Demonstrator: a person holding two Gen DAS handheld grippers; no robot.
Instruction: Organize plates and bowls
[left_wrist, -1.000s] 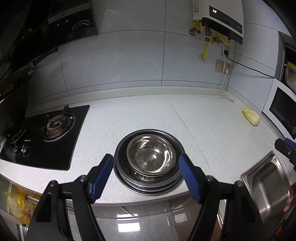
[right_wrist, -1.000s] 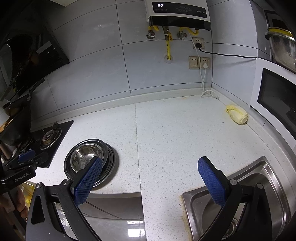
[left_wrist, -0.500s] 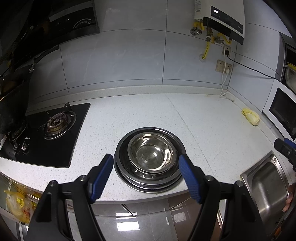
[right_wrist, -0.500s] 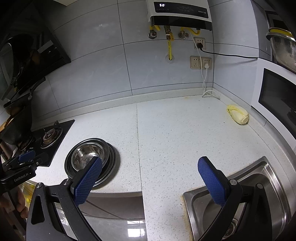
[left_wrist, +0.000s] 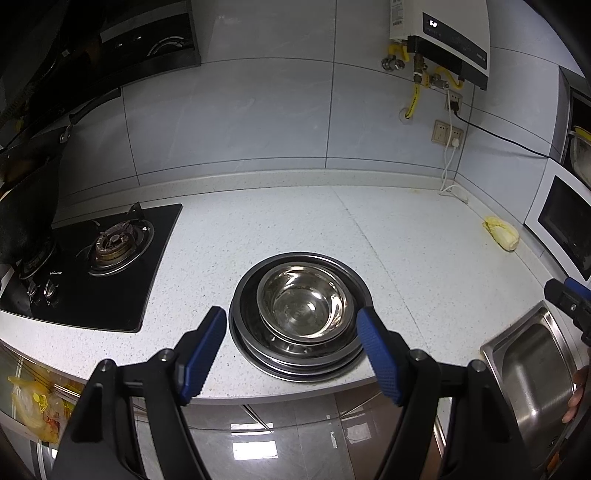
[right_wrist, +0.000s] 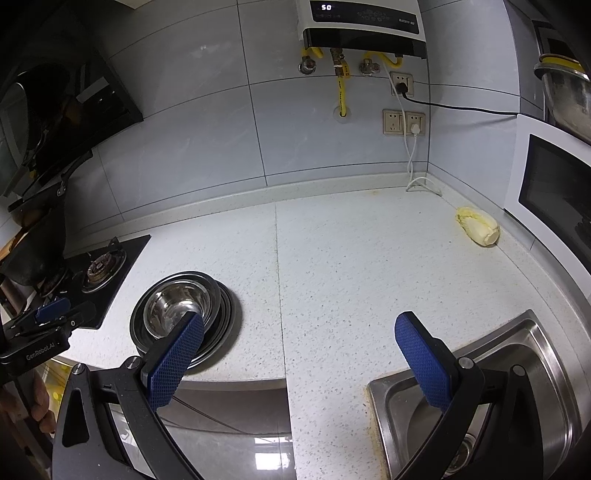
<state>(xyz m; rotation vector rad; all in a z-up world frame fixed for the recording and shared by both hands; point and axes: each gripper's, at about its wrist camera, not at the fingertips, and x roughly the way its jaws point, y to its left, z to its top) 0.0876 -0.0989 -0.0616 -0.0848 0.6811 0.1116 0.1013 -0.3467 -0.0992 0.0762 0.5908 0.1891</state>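
Observation:
A steel bowl (left_wrist: 304, 301) sits nested on a stack of steel plates (left_wrist: 295, 363) near the counter's front edge. The stack also shows in the right wrist view (right_wrist: 225, 310), with the bowl (right_wrist: 173, 308) on top. My left gripper (left_wrist: 291, 347) is open and empty, held just in front of the stack, with its fingers on either side of it and apart from it. My right gripper (right_wrist: 299, 354) is open and empty, to the right of the stack, above the counter edge beside the sink (right_wrist: 517, 369).
A black gas hob (left_wrist: 92, 258) lies left of the stack. A yellow-white cabbage piece (right_wrist: 478, 230) lies near a microwave (right_wrist: 554, 206) at the right. Wall sockets with a cable (right_wrist: 404, 122) and a water heater (right_wrist: 362, 22) are on the back wall.
Both views have shifted slightly; the stack sits a touch higher and further from the left gripper. Both grippers stay open.

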